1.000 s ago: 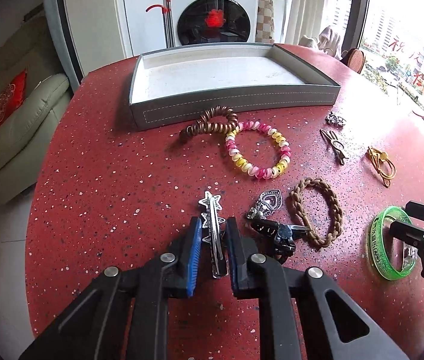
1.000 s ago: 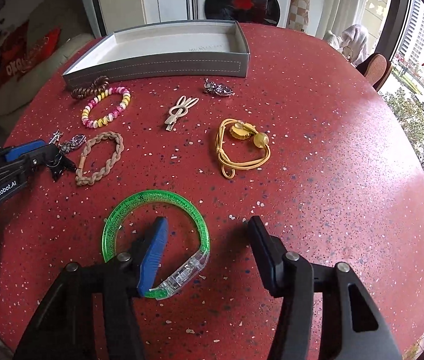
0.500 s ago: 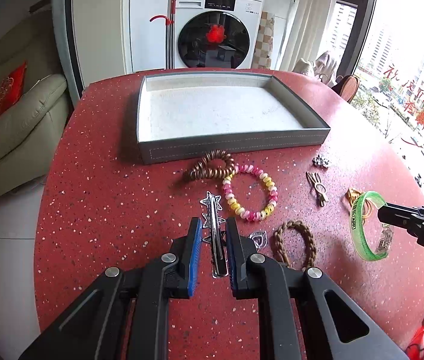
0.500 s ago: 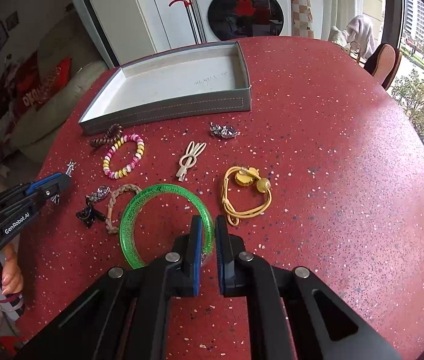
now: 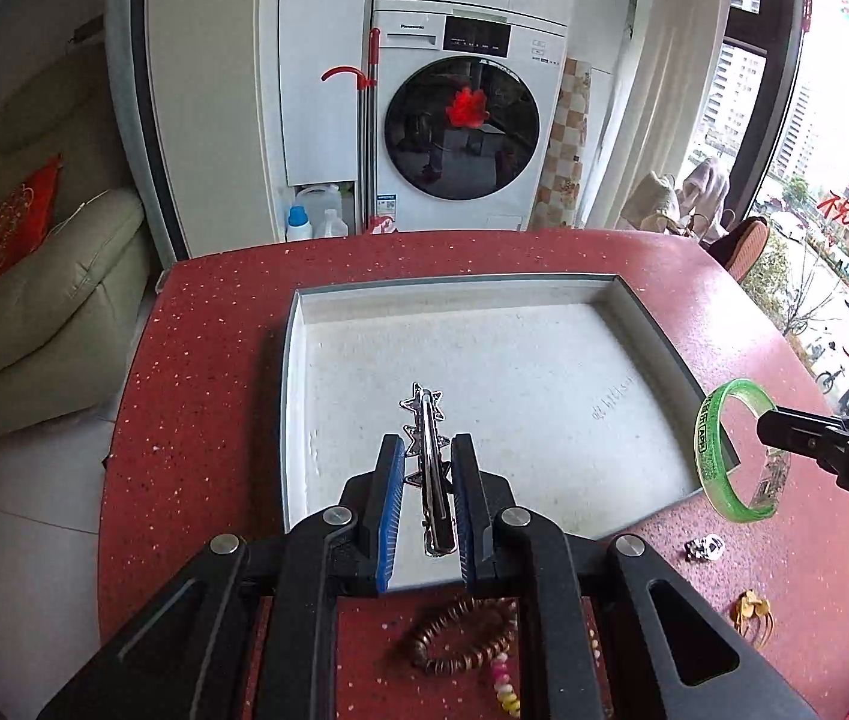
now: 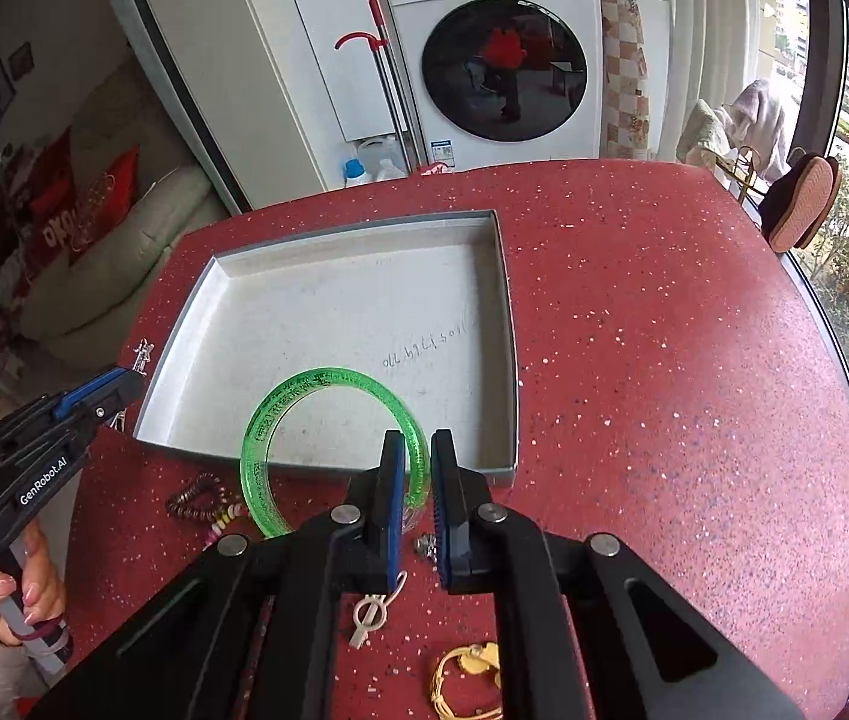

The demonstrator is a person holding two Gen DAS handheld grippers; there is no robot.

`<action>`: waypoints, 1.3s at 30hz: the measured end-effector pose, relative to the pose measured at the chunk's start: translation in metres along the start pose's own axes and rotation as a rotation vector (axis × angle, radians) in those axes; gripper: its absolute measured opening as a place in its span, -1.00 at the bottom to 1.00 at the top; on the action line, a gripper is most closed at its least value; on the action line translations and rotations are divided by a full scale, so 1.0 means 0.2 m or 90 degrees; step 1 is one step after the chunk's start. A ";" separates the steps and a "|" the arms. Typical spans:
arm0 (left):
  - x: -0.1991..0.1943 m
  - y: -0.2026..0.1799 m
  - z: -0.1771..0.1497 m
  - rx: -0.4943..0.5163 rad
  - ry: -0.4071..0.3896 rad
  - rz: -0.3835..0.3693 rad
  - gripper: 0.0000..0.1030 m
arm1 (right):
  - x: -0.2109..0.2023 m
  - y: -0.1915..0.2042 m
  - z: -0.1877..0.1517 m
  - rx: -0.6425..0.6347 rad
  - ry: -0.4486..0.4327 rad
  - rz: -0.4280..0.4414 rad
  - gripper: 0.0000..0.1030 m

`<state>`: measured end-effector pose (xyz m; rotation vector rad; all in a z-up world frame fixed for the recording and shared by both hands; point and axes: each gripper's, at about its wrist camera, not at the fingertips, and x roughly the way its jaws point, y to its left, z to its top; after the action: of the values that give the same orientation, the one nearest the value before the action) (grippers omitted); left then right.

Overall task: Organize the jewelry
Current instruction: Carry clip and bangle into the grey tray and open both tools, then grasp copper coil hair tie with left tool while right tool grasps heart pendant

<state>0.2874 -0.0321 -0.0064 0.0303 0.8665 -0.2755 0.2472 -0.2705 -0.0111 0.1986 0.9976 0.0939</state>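
**Two pieces of jewelry held over the grey tray**

A silver star-decorated metal hair clip (image 5: pixel 429 456) is pinched between the blue-padded fingers of the left gripper (image 5: pixel 428 495), its starred end pointing forward above the pale floor of the shallow grey rectangular tray (image 5: pixel 295 396). A translucent green glittered plastic bangle (image 6: pixel 334 450) is clamped at its near edge by the right gripper (image 6: pixel 418 504), whose fingers are pressed against the band; the ring is held over the tray's near right corner, as seen also from the left wrist view (image 5: pixel 730 450).

The tray is set on a rounded red speckled stone surface (image 6: pixel 664 360). Faint handwriting is seen on the tray's floor. On the surface in front of the tray are laid a brown coiled spiral hair tie (image 5: pixel 460 636), touching a pink-and-yellow beaded bracelet (image 5: pixel 505 687), a small silver crystal brooch (image 5: pixel 703 547), a pale bow-shaped hair clip (image 6: pixel 371 612) and a yellow elastic hair tie with round beads (image 6: pixel 466 675).

Behind the surface, a white front-loading washing machine (image 5: pixel 460 120) is seen, with a red-handled mop (image 5: pixel 367 120) leaned beside it and plastic bottles at its foot. A cream sofa with a red cushion (image 5: pixel 10 222) is placed at the left, and a large window with city buildings at the right.
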 end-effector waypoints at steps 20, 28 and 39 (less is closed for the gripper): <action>0.61 -0.02 0.11 0.031 0.077 0.071 -0.32 | 0.63 -0.05 0.23 0.024 0.045 -0.059 -0.82; 0.58 -0.02 0.09 0.017 0.071 0.081 -0.32 | 0.59 -0.06 0.20 0.035 0.042 -0.034 -0.21; 0.34 -0.01 0.08 0.016 -0.009 0.094 1.00 | 0.30 -0.05 0.15 0.064 -0.032 0.023 0.09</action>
<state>0.3409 -0.0516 -0.0466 0.1154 0.8415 -0.1477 0.3037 -0.2731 -0.0464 0.3095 0.9501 0.0708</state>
